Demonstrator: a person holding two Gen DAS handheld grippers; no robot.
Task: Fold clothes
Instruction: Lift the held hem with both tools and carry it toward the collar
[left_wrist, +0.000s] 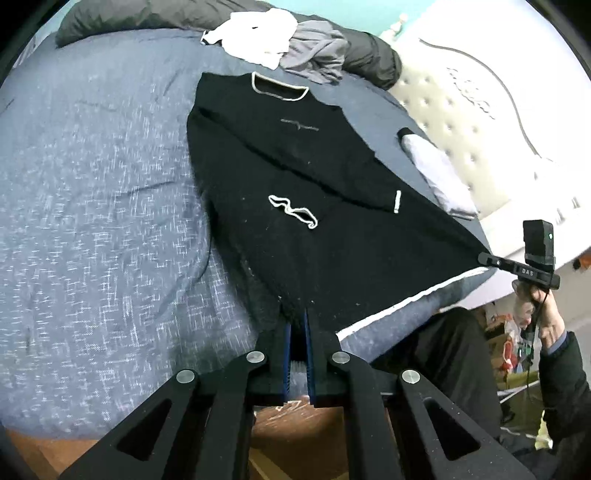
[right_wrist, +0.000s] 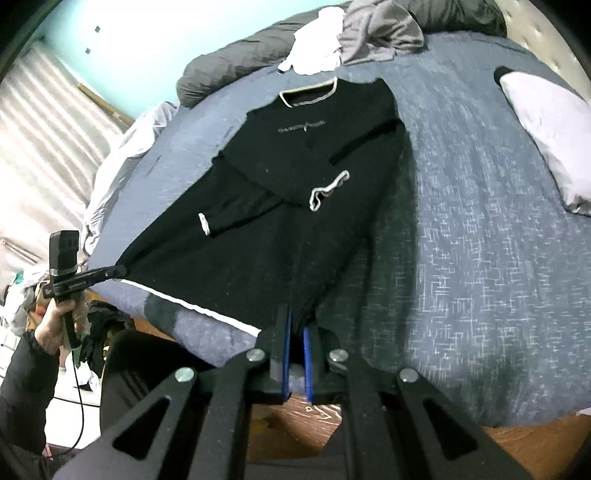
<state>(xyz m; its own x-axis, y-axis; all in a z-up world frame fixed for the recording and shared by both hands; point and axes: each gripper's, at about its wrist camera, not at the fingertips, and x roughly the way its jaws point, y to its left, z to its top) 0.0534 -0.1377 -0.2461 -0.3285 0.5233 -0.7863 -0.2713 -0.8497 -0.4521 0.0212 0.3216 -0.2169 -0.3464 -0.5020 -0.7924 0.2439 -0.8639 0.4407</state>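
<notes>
A black sweater with white trim lies front up on the bed, both sleeves crossed over its chest. Its hem is lifted off the cover and stretched between the two grippers. My left gripper is shut on the near hem corner. At the right of the left wrist view, the right gripper pinches the other corner, held by a hand. In the right wrist view the sweater runs away from my right gripper, which is shut on its hem corner. The left gripper grips the opposite corner at the left.
The bed has a blue-grey mottled cover. A pile of white clothes and grey clothes sits beyond the collar, against a dark duvet. A pale pillow lies by the tufted headboard. Wooden floor shows below the bed edge.
</notes>
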